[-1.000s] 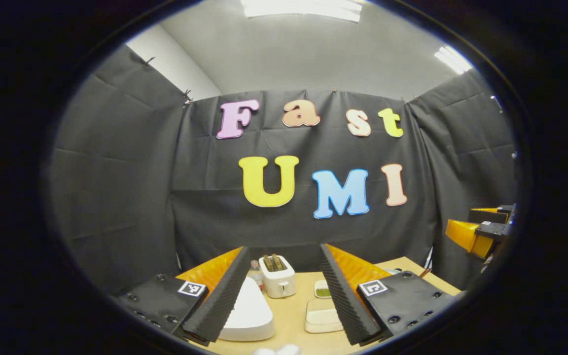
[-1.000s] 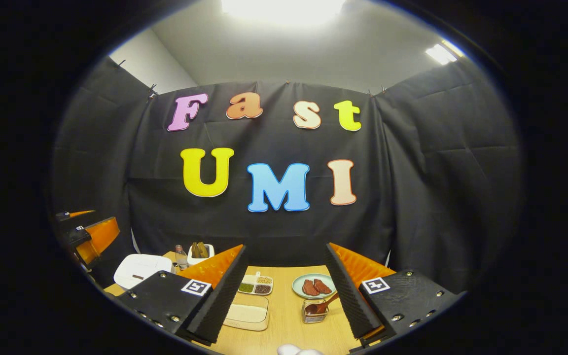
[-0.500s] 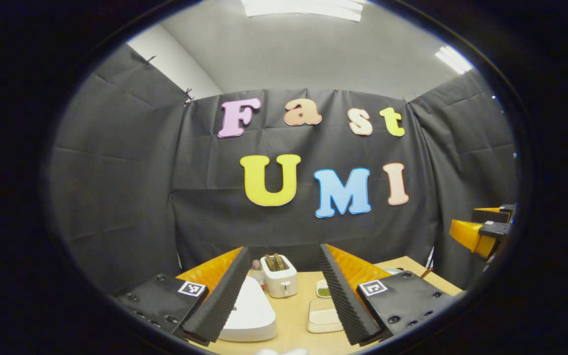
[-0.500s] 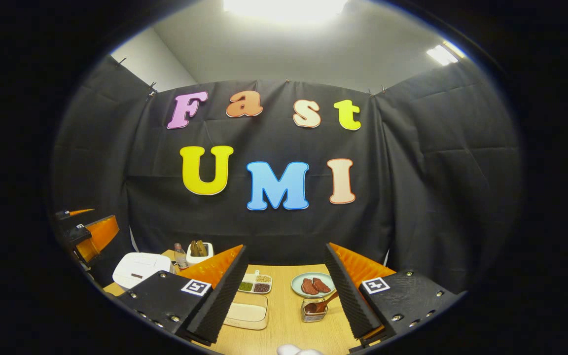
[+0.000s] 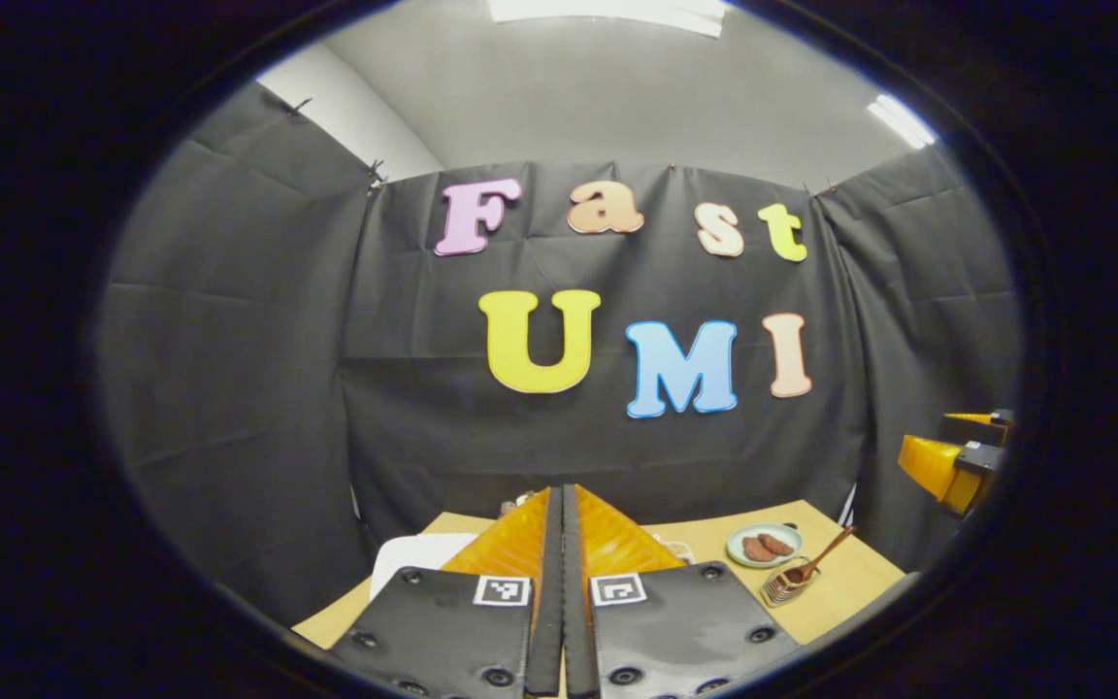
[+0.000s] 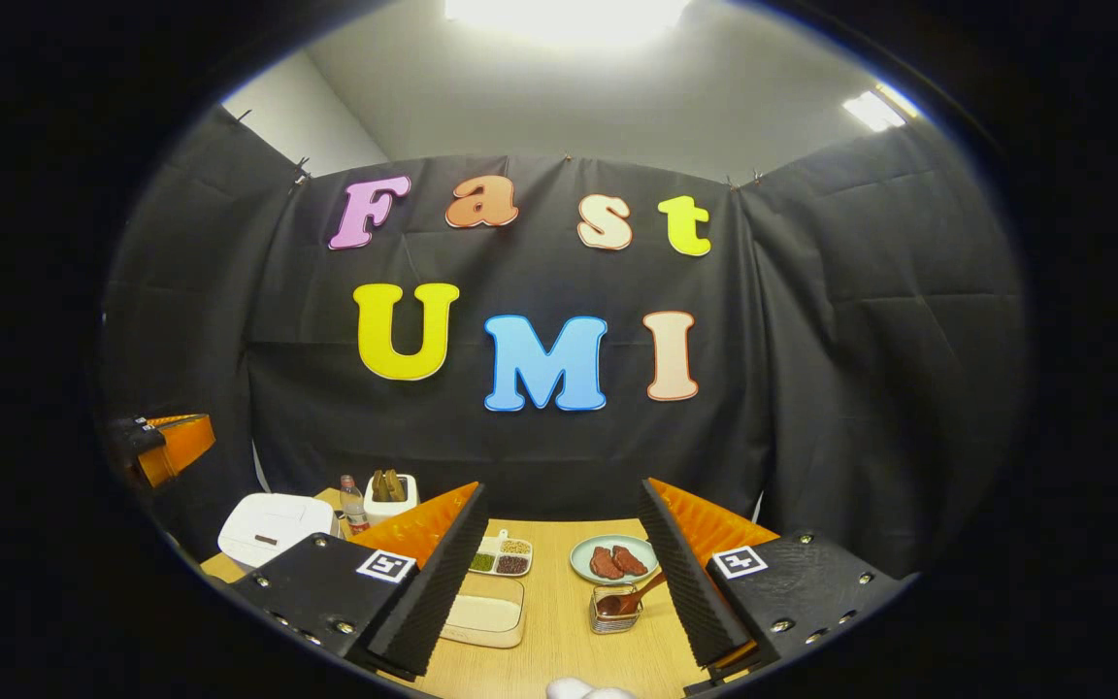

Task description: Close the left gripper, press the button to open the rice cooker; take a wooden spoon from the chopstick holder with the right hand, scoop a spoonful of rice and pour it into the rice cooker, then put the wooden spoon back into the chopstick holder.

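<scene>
Pressing its two fingers flat together with nothing between them, the left gripper sits at the bottom centre of the left gripper view, above the white, lid-down rice cooker. The right gripper stands wide open and empty; between its fingers, lower centre, the brown wooden spoon leans in the wire chopstick holder beside the shallow cream tray of rice.

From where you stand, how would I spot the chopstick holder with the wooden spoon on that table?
Start at the wooden table in front of the black cloth wall. Find the pale green plate with two brown pieces on it; just in front of it stands a small see-through chopstick holder. It alone has a wooden spoon leaning out of it.
</scene>
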`<control>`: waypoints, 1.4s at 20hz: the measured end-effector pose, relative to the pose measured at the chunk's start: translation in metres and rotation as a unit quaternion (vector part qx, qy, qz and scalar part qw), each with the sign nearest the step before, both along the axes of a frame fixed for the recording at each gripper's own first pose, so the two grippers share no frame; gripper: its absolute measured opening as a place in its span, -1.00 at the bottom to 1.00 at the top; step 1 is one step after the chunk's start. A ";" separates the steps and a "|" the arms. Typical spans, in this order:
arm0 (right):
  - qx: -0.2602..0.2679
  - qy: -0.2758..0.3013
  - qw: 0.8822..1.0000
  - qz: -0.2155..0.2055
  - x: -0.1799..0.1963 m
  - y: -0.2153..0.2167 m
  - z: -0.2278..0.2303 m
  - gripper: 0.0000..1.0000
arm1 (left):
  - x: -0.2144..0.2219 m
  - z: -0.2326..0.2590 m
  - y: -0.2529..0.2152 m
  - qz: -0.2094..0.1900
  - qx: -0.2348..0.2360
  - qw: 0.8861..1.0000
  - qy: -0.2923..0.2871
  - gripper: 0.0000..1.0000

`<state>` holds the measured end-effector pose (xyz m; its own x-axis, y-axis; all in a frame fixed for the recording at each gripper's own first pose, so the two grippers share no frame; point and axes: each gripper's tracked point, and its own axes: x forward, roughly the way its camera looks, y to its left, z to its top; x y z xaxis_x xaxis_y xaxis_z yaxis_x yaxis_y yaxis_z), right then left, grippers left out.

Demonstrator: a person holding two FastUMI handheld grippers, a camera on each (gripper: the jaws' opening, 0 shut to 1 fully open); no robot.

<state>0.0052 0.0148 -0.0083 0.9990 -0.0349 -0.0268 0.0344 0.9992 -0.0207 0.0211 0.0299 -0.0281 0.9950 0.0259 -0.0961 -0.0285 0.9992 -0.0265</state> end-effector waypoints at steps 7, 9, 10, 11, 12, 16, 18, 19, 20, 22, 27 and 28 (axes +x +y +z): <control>-0.014 0.032 0.999 0.005 0.007 0.010 -0.018 0.91 | 0.051 -0.099 0.073 0.073 -0.031 0.988 0.130 -0.82; -0.021 0.044 0.999 0.006 0.011 0.012 -0.026 0.91 | 0.060 -0.147 0.091 0.099 -0.052 0.978 0.178 -0.82; -0.026 0.050 0.998 0.006 0.011 0.012 -0.029 0.91 | 0.064 -0.169 0.102 0.112 -0.053 0.972 0.198 -0.82; -0.029 0.057 0.998 0.005 0.013 0.013 -0.033 0.91 | 0.070 -0.192 0.108 0.121 -0.059 0.967 0.216 -0.82; -0.032 0.063 0.997 0.006 0.014 0.014 -0.037 0.91 | 0.074 -0.212 0.117 0.130 -0.058 0.962 0.233 -0.82; -0.040 0.085 0.995 0.012 0.020 0.022 -0.051 0.91 | 0.083 -0.258 0.134 0.150 -0.064 0.946 0.279 -0.82; -0.043 0.092 0.995 0.015 0.021 0.026 -0.054 0.91 | 0.083 -0.270 0.137 0.152 -0.060 0.942 0.294 -0.82; -0.043 0.094 0.995 0.016 0.022 0.027 -0.055 0.91 | 0.083 -0.275 0.138 0.155 -0.057 0.939 0.301 -0.82; -0.041 0.094 0.995 0.017 0.022 0.028 -0.056 0.91 | 0.081 -0.280 0.141 0.159 -0.052 0.936 0.309 -0.82; -0.037 0.096 0.994 0.019 0.024 0.030 -0.060 0.91 | 0.072 -0.297 0.144 0.166 -0.054 0.925 0.338 -0.82; -0.017 0.111 0.993 0.026 0.024 0.034 -0.069 0.91 | 0.082 -0.294 0.145 0.156 -0.030 0.925 0.345 -0.82; -0.014 0.113 0.993 0.028 0.024 0.036 -0.072 0.91 | 0.081 -0.295 0.146 0.156 -0.032 0.923 0.349 -0.82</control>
